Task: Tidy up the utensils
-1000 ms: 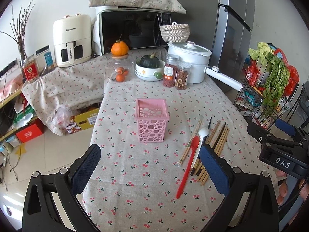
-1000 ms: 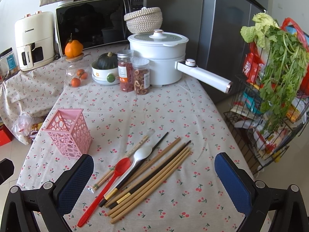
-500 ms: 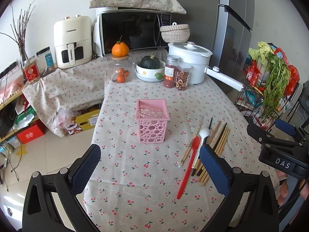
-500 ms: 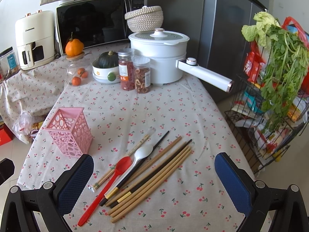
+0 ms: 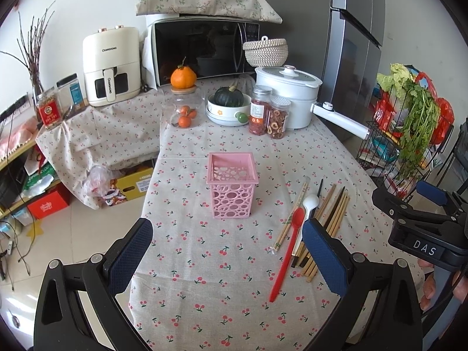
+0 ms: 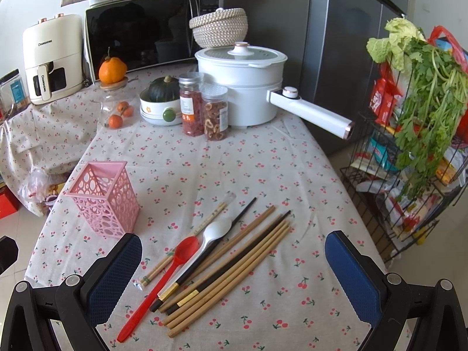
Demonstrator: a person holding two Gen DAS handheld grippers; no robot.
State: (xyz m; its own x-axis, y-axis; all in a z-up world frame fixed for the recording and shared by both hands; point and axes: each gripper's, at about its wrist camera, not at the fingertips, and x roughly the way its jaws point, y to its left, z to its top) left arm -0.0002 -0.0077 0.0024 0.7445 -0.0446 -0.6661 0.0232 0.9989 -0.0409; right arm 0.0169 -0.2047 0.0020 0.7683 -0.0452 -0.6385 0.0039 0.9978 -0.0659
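Observation:
A pink perforated utensil holder (image 5: 232, 187) (image 6: 104, 199) stands upright and empty on the cherry-print tablecloth. To its right lie a red spoon (image 5: 285, 247) (image 6: 163, 278), a white spoon (image 5: 310, 202) (image 6: 218, 231), a wrapped pair of chopsticks (image 6: 187, 241) and several wooden and black chopsticks (image 5: 333, 219) (image 6: 234, 266). My left gripper (image 5: 228, 257) is open above the near table edge, nothing between its pads. My right gripper (image 6: 234, 275) is open over the utensil pile, holding nothing. The right gripper's body (image 5: 421, 228) shows at the right of the left wrist view.
At the table's far end stand a white pot (image 6: 242, 84) with a long handle (image 6: 313, 114), two jars (image 6: 204, 111), a bowl with a squash (image 6: 161, 102) and a glass jar of oranges (image 5: 182, 108). A wire rack of greens (image 6: 409, 146) stands right of the table.
Both grippers have drifted slightly back and up, so the table looks a little farther. No utensil has moved; both stay open.

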